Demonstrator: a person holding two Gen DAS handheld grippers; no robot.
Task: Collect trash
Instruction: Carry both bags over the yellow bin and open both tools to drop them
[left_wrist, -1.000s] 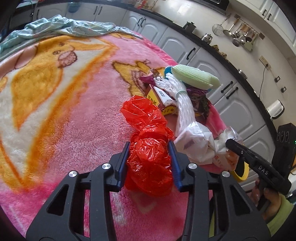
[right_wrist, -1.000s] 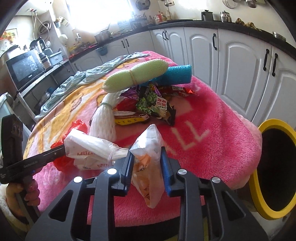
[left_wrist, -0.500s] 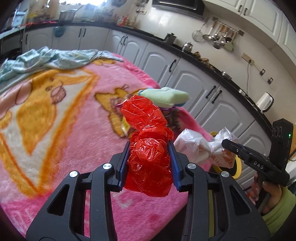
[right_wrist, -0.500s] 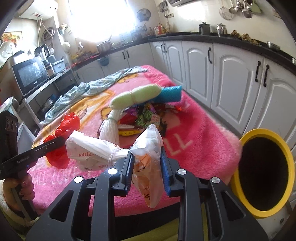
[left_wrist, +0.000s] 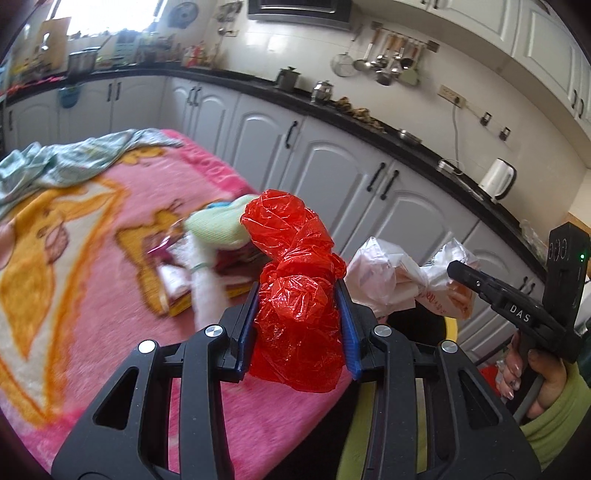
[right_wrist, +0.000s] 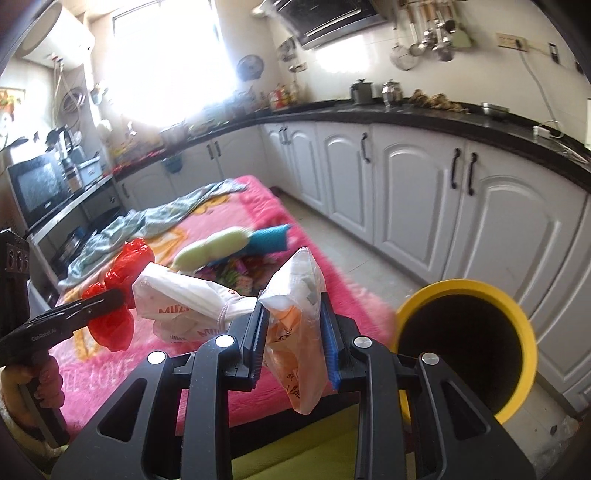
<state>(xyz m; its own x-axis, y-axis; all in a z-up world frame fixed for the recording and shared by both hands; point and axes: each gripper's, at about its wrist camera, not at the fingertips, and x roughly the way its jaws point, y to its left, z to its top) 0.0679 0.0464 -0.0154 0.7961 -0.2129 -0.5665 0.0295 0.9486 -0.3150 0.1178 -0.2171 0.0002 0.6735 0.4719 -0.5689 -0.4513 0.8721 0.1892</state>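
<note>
My left gripper (left_wrist: 297, 306) is shut on a crumpled red plastic bag (left_wrist: 295, 266) and holds it in the air above the pink blanket (left_wrist: 92, 258). My right gripper (right_wrist: 293, 325) is shut on a white and orange plastic bag (right_wrist: 295, 295) tied in the middle, lifted off the table. The red bag also shows in the right wrist view (right_wrist: 122, 280). A yellow-rimmed bin (right_wrist: 465, 347) stands on the floor to the right of the right gripper. A pile of wrappers (right_wrist: 236, 273) lies on the blanket.
A green roll (right_wrist: 210, 249) and a blue roll (right_wrist: 269, 238) lie on the wrapper pile. A light blue cloth (right_wrist: 147, 225) lies at the far end of the table. White cabinets (right_wrist: 424, 192) line the far wall, with tiled floor (right_wrist: 354, 258) between.
Both grippers have lifted their bags up off the blanket and away from the pile. The yellow bin has come further into the right wrist view.
</note>
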